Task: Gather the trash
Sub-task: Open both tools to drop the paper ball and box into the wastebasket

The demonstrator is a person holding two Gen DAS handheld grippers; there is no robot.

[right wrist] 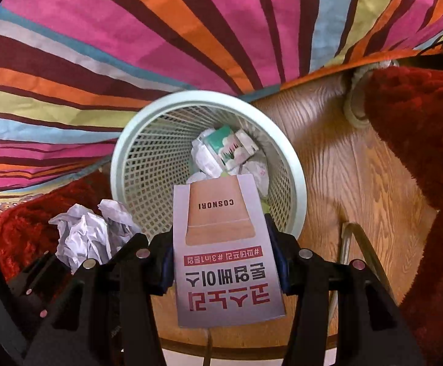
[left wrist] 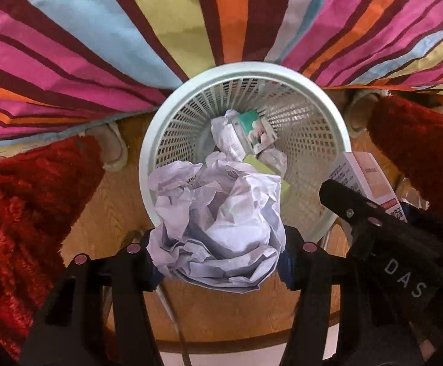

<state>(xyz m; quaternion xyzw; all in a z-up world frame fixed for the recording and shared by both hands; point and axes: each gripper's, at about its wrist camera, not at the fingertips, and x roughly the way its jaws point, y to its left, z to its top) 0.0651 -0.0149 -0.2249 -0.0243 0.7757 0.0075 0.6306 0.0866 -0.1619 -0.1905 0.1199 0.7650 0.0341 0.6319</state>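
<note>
A pale green mesh waste basket [left wrist: 337, 140] stands on the wooden floor, holding several boxes and paper scraps [left wrist: 246, 134]. My left gripper [left wrist: 218, 250] is shut on a big ball of crumpled white paper [left wrist: 221, 219], held over the basket's near rim. My right gripper [right wrist: 221, 256] is shut on a white and tan COSNORI carton [right wrist: 221, 250], its far end over the basket [right wrist: 148, 158]. In the left wrist view the carton [left wrist: 368, 180] and right gripper [left wrist: 383, 244] show at the right. In the right wrist view the crumpled paper [right wrist: 90, 235] shows at the left.
A bright striped bedspread [left wrist: 130, 45] hangs behind the basket. Red shaggy rugs [left wrist: 29, 210] lie left and right [right wrist: 426, 164] of it on the wood floor [right wrist: 343, 167]. A cable [right wrist: 361, 244] runs along the floor at the right.
</note>
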